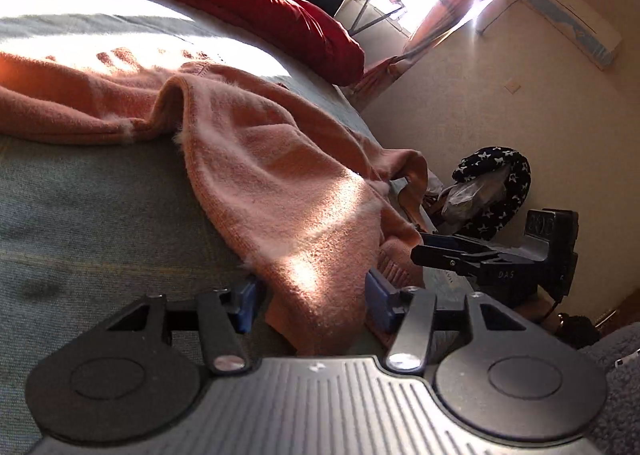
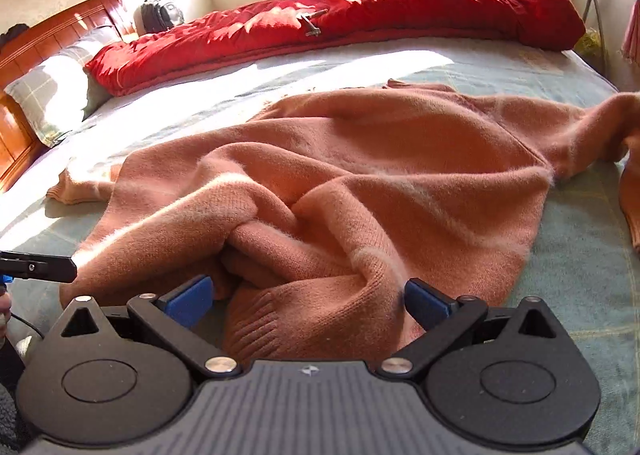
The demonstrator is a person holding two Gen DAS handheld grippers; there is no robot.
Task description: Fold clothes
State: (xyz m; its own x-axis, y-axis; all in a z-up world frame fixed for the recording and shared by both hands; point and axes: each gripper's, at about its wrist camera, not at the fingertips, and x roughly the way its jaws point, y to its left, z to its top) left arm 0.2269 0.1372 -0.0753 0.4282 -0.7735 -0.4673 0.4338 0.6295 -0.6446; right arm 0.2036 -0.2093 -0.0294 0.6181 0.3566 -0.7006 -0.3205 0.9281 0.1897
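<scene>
Sweater (image 2: 360, 175) is lying rumpled on the bed (image 2: 580, 255); both your grippers' fingers (image 2: 188, 301) are gaping, holding nothing; next you're needing a hem grasp.

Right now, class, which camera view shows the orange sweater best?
The right wrist view: the orange sweater spreads across the bed, body and sleeves visible. The left wrist view shows only one bunched end between open pads.

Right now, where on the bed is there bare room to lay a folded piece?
Bare sheet runs between the red quilt and the orange sweater, and more lies right of the sweater's hem. The near edge is crowded: bunched sweater folds sit between both open grippers, left and right.
</scene>
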